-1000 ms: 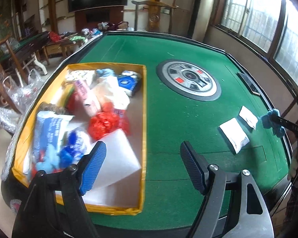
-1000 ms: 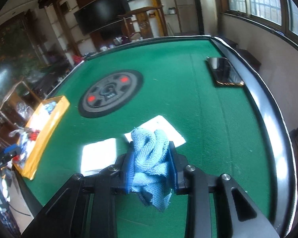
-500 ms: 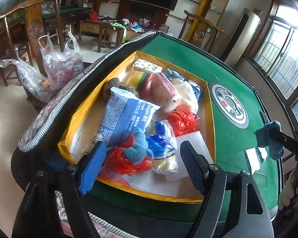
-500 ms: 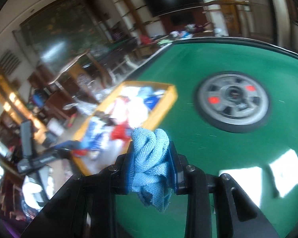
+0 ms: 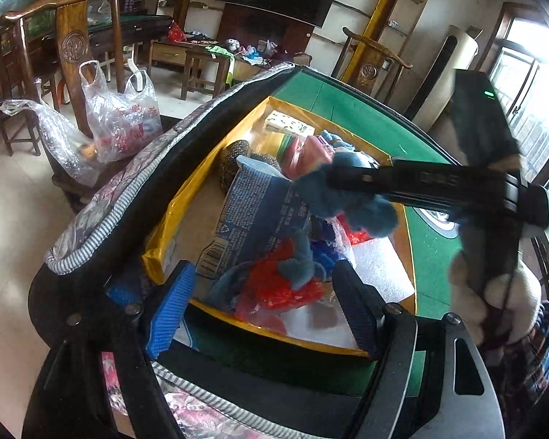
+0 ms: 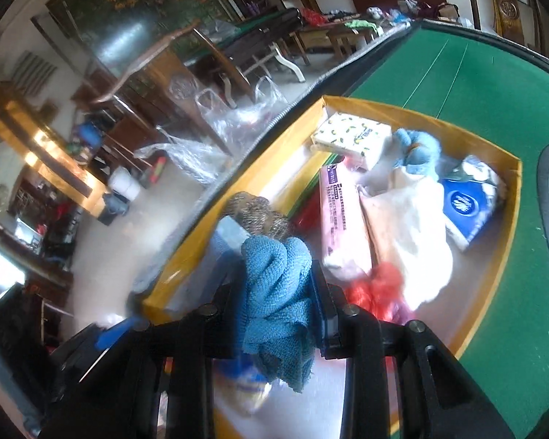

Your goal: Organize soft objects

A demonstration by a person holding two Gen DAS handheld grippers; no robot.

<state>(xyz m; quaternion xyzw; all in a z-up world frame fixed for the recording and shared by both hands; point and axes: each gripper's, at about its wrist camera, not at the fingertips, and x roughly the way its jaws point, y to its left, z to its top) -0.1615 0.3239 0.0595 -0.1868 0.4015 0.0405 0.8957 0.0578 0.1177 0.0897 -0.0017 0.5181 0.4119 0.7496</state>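
Blue cloth sits bunched between the pads of my right gripper, jaws clamped tight on it, hanging over the near left part of the yellow box. Below and beyond it I see a pink packet, a white bag and a blue tissue pack. My left gripper is wide open, holding nothing, at the box's near edge on the green table.
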